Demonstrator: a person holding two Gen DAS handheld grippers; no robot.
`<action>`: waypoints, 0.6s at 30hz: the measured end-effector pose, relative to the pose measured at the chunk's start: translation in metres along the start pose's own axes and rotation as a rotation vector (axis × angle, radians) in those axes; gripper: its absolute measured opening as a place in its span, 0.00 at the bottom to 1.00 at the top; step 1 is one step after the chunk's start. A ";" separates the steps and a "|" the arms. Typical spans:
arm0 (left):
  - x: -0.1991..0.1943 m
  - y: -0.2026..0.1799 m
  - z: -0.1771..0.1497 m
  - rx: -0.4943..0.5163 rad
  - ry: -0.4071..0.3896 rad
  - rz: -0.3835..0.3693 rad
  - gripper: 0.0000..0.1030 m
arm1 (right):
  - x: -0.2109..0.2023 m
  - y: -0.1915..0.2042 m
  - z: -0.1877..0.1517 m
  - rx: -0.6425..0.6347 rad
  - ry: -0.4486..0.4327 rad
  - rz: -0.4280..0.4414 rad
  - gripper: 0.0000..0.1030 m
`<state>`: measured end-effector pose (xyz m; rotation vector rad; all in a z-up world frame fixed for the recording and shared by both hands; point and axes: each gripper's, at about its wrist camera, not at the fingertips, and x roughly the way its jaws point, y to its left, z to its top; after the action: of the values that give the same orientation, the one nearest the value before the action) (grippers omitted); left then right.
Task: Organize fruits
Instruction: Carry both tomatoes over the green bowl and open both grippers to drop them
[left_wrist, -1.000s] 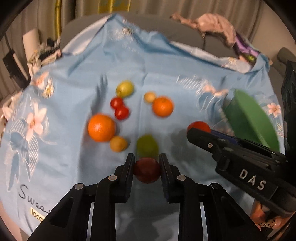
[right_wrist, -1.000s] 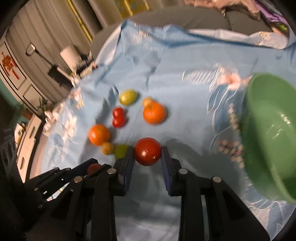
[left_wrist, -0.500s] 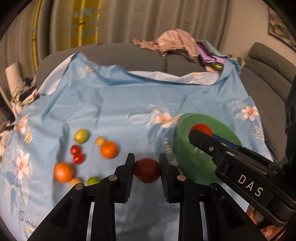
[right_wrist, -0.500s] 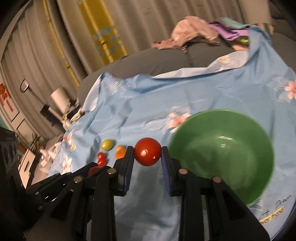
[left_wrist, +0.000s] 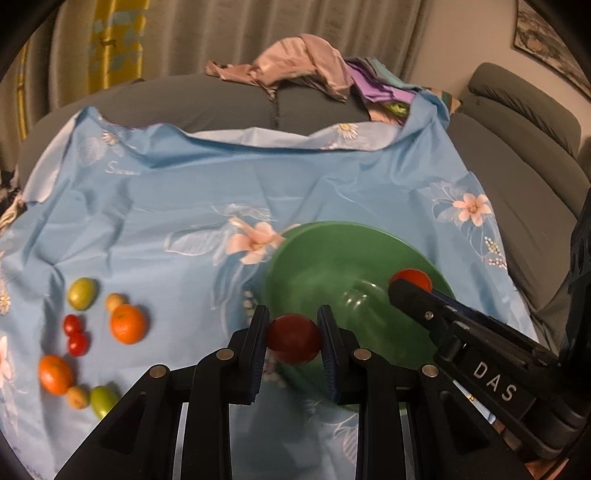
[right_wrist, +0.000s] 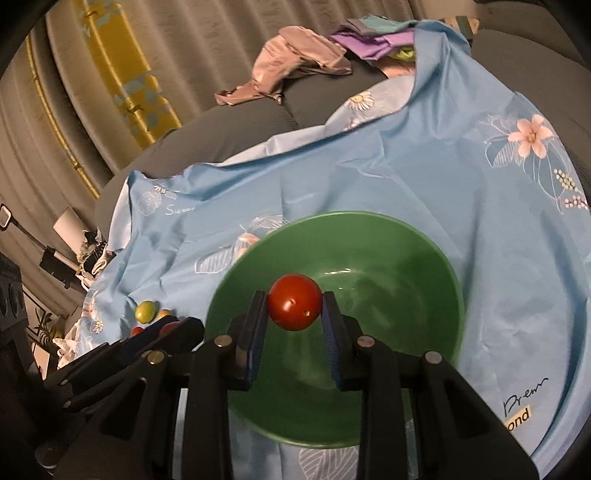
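My left gripper (left_wrist: 293, 338) is shut on a dark red tomato (left_wrist: 293, 339), held over the near left rim of the green bowl (left_wrist: 332, 266). In the right wrist view my right gripper (right_wrist: 294, 308) is shut on a bright red tomato (right_wrist: 294, 307) above the inside of the green bowl (right_wrist: 388, 295). The right gripper's finger with its tomato (left_wrist: 410, 278) also shows in the left wrist view, over the bowl's right side. Several fruits lie on the blue cloth at the left: two oranges (left_wrist: 128, 323), two small tomatoes (left_wrist: 75, 334), green fruits (left_wrist: 83, 293).
A blue flowered cloth (left_wrist: 184, 192) covers a grey sofa (left_wrist: 517, 147). Crumpled clothes (left_wrist: 303, 66) lie on the sofa at the back. Curtains hang behind. The left gripper's fingers (right_wrist: 159, 332) sit left of the bowl in the right wrist view.
Both grippers have carried their tomatoes to the right, from above the pile of fruit to above the green bowl. The fruit on the cloth now lies far left.
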<state>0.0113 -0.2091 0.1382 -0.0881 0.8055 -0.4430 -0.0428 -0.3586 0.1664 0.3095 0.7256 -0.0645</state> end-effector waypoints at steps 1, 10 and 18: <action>0.004 -0.001 0.000 0.000 0.007 -0.004 0.27 | 0.001 -0.001 0.000 0.002 0.003 -0.001 0.29; 0.014 -0.004 0.004 -0.031 0.027 -0.050 0.27 | 0.003 -0.011 0.003 0.035 0.008 -0.042 0.38; -0.006 0.023 0.005 -0.121 0.023 -0.025 0.64 | -0.009 -0.009 0.006 0.041 -0.047 -0.036 0.67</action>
<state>0.0192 -0.1860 0.1402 -0.2057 0.8541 -0.4190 -0.0473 -0.3697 0.1739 0.3332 0.6842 -0.1203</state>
